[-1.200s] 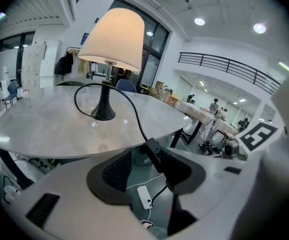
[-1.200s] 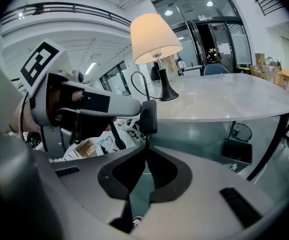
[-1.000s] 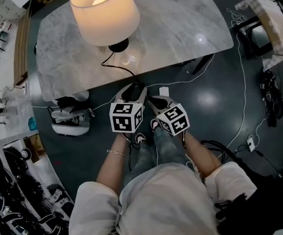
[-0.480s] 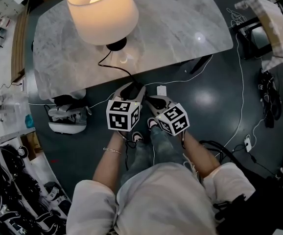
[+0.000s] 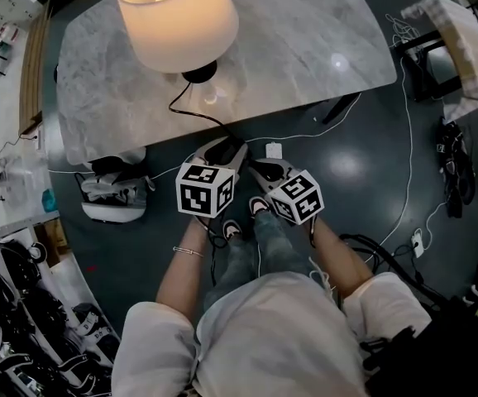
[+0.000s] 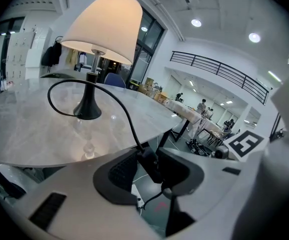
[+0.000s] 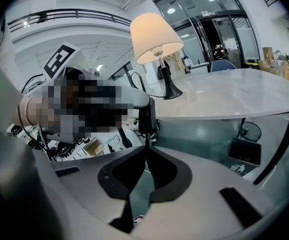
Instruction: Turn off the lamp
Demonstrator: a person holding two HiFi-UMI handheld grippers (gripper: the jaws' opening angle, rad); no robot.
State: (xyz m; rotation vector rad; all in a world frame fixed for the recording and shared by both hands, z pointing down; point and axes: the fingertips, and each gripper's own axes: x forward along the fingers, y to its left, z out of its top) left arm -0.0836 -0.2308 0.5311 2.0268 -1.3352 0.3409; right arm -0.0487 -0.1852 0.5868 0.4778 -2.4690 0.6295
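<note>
One lit lamp (image 5: pixel 177 19) stood on the marble desk (image 5: pixel 305 40), its thin black cord (image 5: pixel 196 114) drooping off the near edge to a small inline switch (image 6: pixel 149 165). That switch looked light and hard, the place to squeeze. The left gripper (image 6: pixel 147 171) was closing its fingers around it, not yet clamped. The right gripper (image 7: pixel 145 149) pinched the limp cord just below.

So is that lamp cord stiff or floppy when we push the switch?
Probably floppy: the cord loops loosely across the table. Pinched in the right gripper, it should hold steadier while the left gripper, jaws closing, squeezes the switch between them.
</note>
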